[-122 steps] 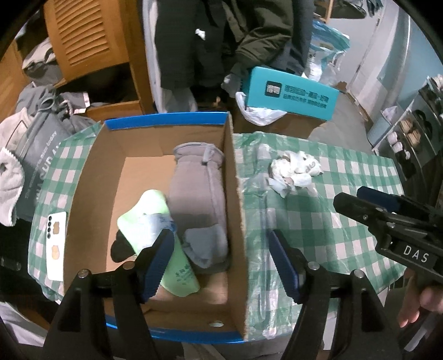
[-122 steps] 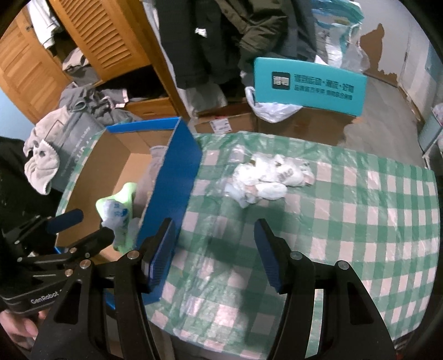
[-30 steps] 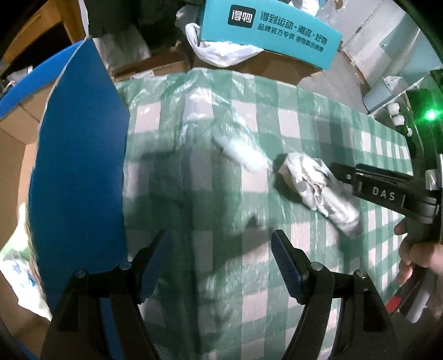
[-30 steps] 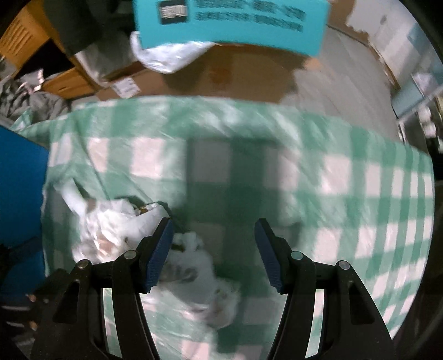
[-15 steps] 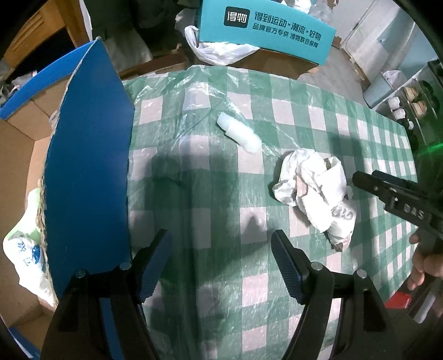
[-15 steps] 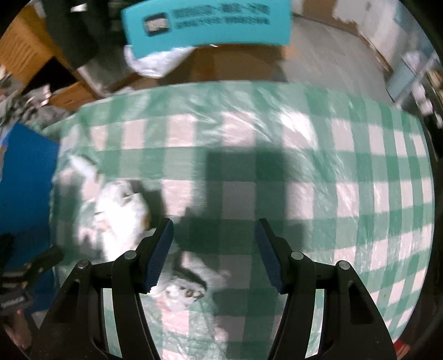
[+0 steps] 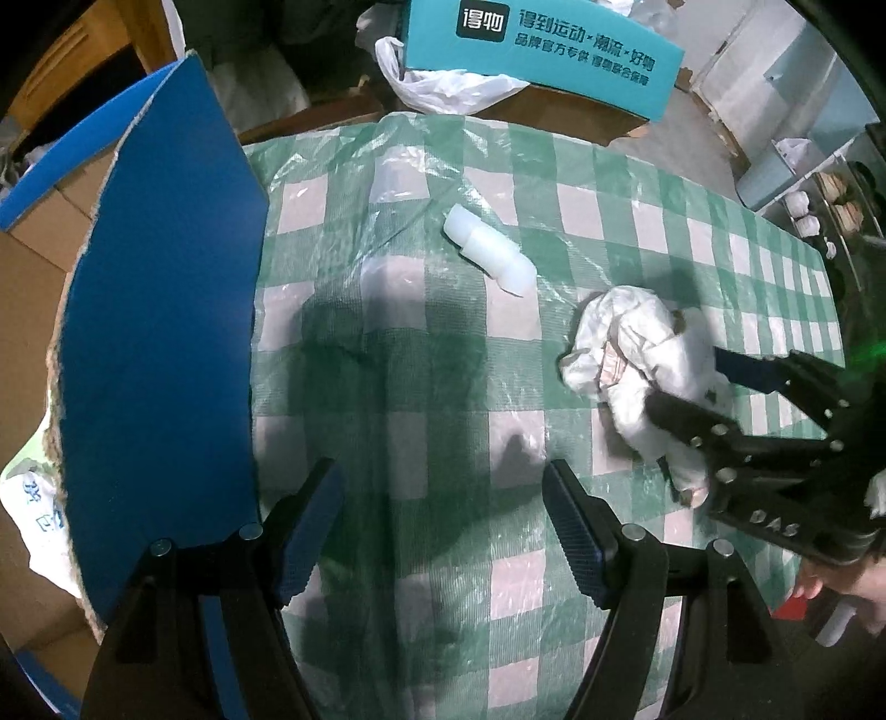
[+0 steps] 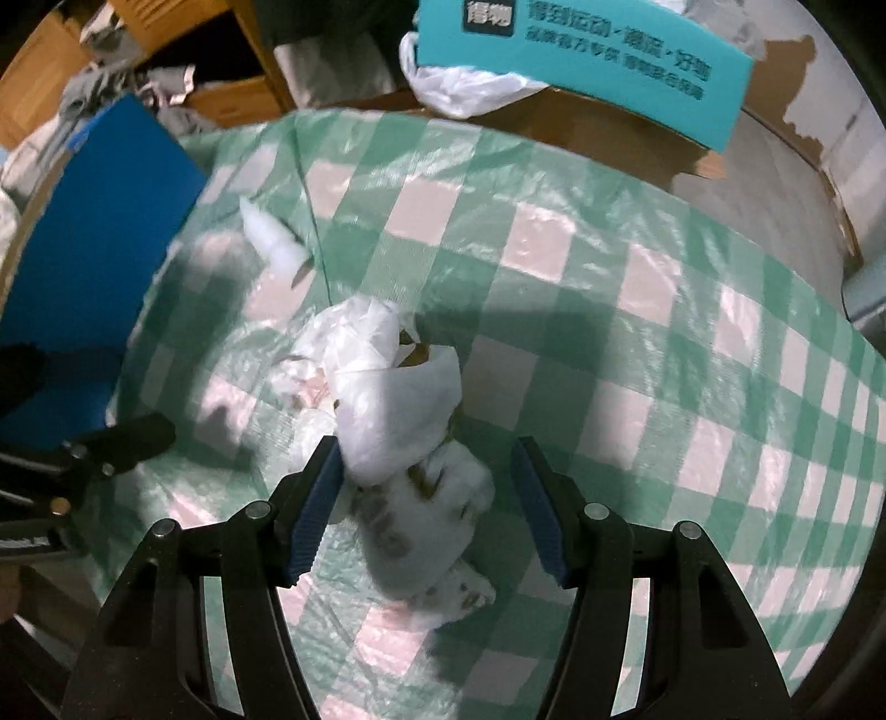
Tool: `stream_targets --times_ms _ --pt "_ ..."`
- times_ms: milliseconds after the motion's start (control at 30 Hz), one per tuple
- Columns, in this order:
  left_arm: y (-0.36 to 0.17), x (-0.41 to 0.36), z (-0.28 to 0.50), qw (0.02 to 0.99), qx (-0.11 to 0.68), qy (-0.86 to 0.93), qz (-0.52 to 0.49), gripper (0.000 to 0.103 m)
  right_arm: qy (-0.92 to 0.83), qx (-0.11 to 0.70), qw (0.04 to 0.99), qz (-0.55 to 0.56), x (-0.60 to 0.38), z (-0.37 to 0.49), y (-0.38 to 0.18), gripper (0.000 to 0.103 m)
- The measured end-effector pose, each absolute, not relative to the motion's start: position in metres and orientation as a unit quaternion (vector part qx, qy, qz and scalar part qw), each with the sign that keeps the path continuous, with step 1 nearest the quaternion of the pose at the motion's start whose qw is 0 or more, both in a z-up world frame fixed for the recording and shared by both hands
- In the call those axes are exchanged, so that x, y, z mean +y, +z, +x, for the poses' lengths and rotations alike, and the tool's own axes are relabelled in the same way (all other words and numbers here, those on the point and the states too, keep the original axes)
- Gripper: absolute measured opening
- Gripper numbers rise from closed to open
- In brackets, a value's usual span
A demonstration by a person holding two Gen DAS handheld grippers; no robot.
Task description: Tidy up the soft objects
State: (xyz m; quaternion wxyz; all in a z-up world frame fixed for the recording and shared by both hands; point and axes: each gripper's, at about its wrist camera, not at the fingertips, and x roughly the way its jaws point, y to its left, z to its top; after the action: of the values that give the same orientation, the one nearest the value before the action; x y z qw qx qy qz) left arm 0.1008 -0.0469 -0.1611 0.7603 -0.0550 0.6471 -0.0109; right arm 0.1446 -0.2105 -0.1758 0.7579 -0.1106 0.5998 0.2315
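A crumpled white patterned cloth bundle (image 8: 398,421) lies on the green checked tablecloth (image 8: 637,343). My right gripper (image 8: 426,487) is open, its jaws straddling the near part of the bundle; it shows from the side in the left wrist view (image 7: 703,387) around the bundle (image 7: 637,349). My left gripper (image 7: 443,515) is open and empty above the cloth, next to the blue flap of the cardboard box (image 7: 160,343). A small white rolled item (image 7: 490,257) lies farther back, also in the right wrist view (image 8: 271,241).
A teal printed box (image 7: 542,50) on brown cartons and a white plastic bag (image 7: 443,83) sit beyond the table's far edge. A light green-white sock (image 7: 27,498) shows inside the box at left. Wooden cabinets and clothes stand at the back left.
My right gripper has come down over the white bundle, which now lies between its open jaws. My left gripper has held nearly still beside the box flap.
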Motion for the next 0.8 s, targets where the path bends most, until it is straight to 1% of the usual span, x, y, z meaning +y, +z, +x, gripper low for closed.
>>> stream_targets --times_ms 267,300,333,367,600,800 --pt "-0.165 -0.046 0.111 0.76 0.647 -0.005 -0.062 0.076 0.228 0.604 0.751 -0.136 -0.203 0.145 -0.19 0.061" --pt "-0.165 -0.045 0.113 0.76 0.647 -0.004 -0.064 0.076 0.225 0.605 0.752 -0.134 -0.203 0.146 -0.189 0.055" --pt "-0.165 -0.045 0.115 0.76 0.646 -0.003 -0.066 0.076 0.223 0.604 0.753 -0.133 -0.202 0.146 -0.187 0.041" --pt "-0.164 -0.046 0.117 0.76 0.646 -0.002 -0.068 0.076 0.222 0.603 0.755 -0.129 -0.203 0.147 -0.186 0.034" --pt "-0.161 -0.055 0.128 0.767 0.637 -0.002 -0.08 0.076 0.188 0.598 0.773 -0.096 -0.216 0.153 -0.177 0.033" --pt "-0.158 -0.052 0.147 0.762 0.634 0.018 -0.132 0.076 0.165 0.597 0.783 -0.054 -0.238 0.166 -0.158 0.033"
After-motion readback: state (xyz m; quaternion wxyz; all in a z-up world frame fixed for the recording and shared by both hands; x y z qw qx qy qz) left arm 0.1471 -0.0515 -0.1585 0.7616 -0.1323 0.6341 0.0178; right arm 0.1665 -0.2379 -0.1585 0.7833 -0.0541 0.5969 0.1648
